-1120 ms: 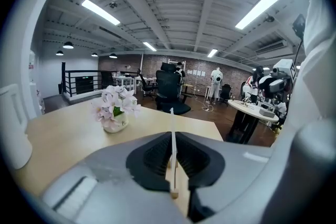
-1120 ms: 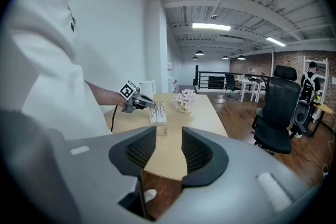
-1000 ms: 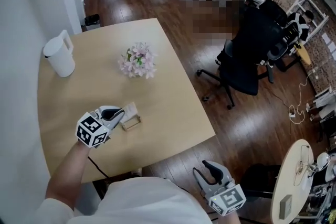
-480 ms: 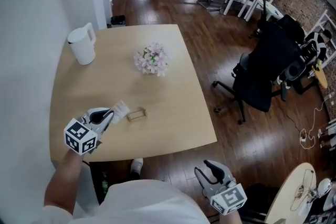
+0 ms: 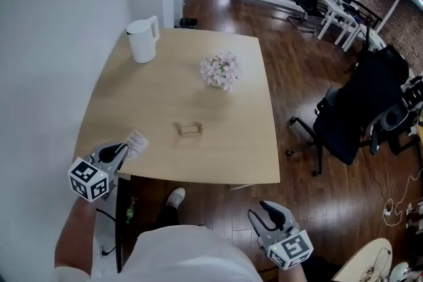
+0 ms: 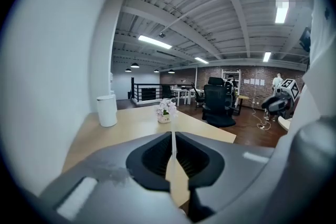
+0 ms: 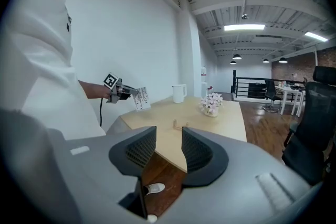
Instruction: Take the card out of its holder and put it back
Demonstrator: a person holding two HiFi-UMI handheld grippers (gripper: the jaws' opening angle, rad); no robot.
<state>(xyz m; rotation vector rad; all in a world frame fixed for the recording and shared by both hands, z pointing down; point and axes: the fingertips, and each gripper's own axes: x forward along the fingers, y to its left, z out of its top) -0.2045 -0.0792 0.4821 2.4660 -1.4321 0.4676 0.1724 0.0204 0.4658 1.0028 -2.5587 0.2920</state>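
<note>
The room looked evenly bright to me. Ceiling strip lights glowed near twelve o'clock in the left gripper view, and another strip light near one o'clock in the right gripper view. The glossy floor carried soft sheen in the head view, and the table cast shadow at six o'clock. Both gripper views bent hard toward black corners, with the foreground soft.

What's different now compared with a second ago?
The left gripper, shut on the card, has pulled it away from the holder toward the near left edge of the table. The holder stands empty. The right gripper stays open, empty; jug and flowers unmoved.
</note>
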